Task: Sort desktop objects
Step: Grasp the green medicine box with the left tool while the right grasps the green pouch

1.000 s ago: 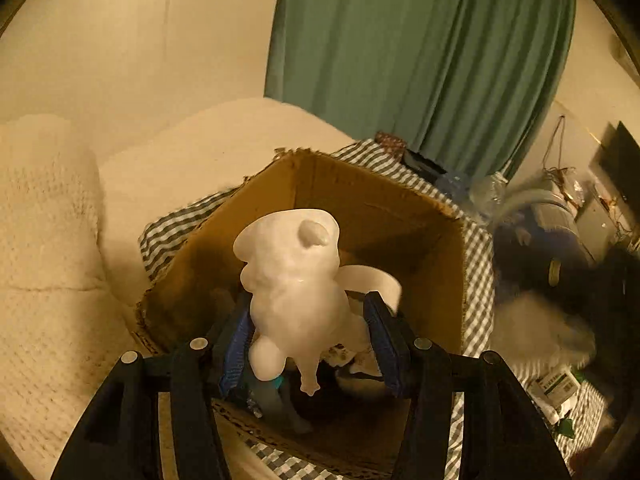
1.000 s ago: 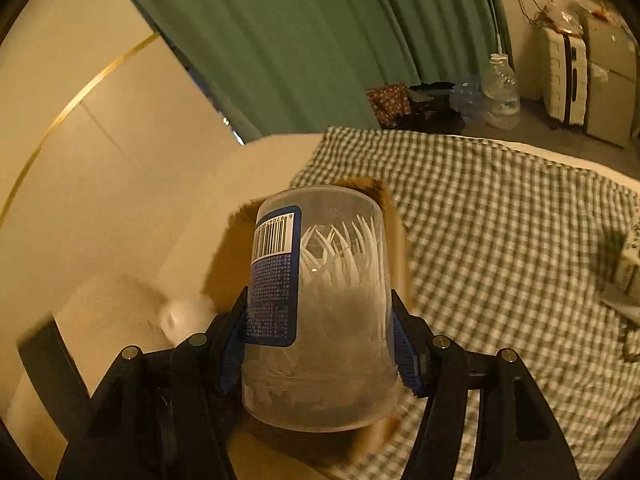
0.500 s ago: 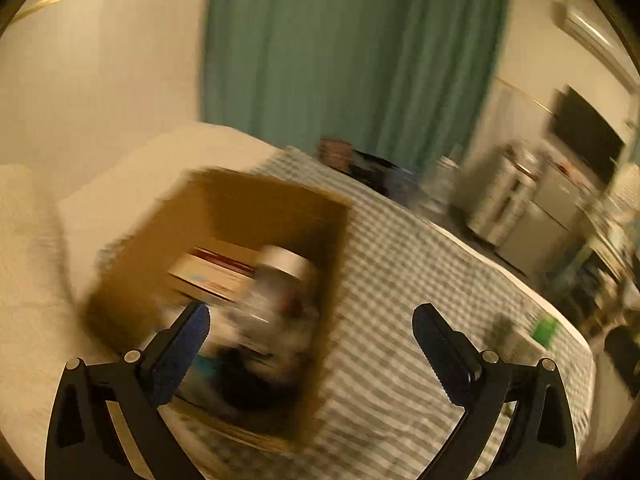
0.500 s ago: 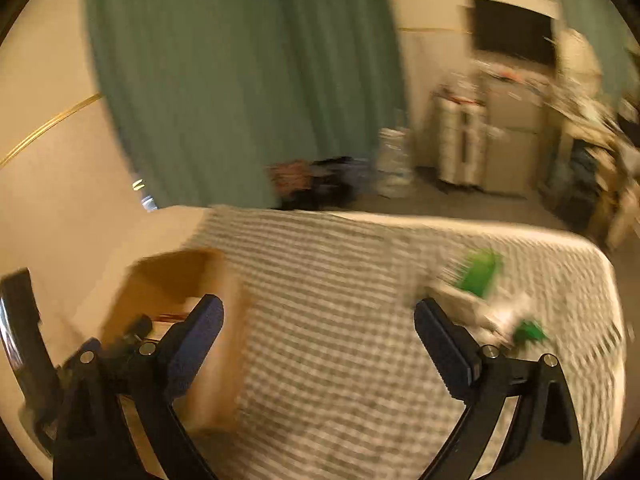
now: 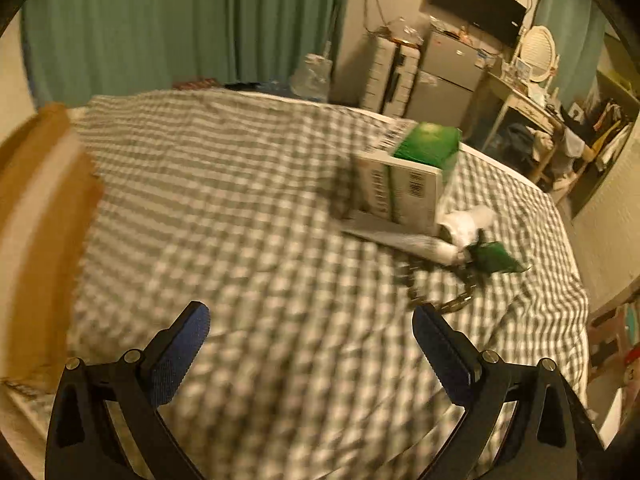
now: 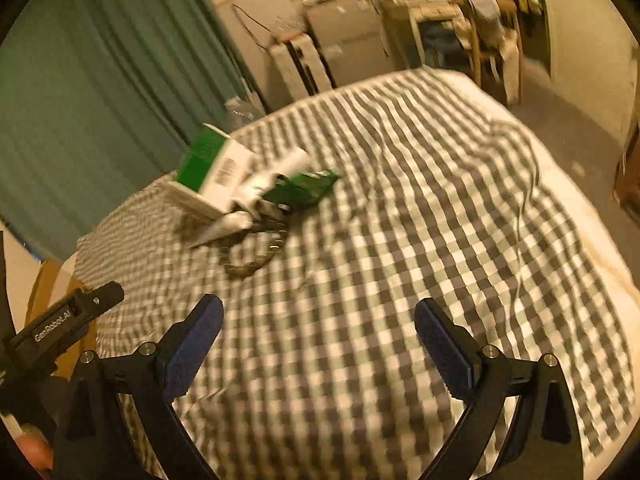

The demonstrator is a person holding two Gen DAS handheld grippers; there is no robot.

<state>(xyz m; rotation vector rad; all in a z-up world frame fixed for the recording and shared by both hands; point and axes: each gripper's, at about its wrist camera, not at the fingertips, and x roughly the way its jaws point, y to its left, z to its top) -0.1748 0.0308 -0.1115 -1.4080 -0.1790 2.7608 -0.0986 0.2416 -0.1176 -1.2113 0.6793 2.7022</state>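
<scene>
Left gripper [image 5: 310, 332]: fingers spread wide, holding nothing.
Right gripper [image 6: 318, 322]: likewise wide apart and bare.
Remaining pile: green-and-white box [image 5: 404, 184] with a white tube [image 6: 224, 226] and small bits (too blurred to name) on the checked bedspread [image 5: 240, 184].
Bearing: ahead-right of left fingers, ahead-left of right; neither clearly nearer.
Cardboard box [image 5: 36, 216]: far left.

We see a bed under a grey-white checked cover [image 5: 256, 200], green curtain [image 5: 160, 24] behind it. Far wall: dark TV [image 5: 478, 8], grey cabinet [image 5: 448, 80], white drawer unit [image 5: 386, 74], cluttered desk [image 5: 524, 108] with round mirror [image 5: 538, 54]. Warm, dim light.
</scene>
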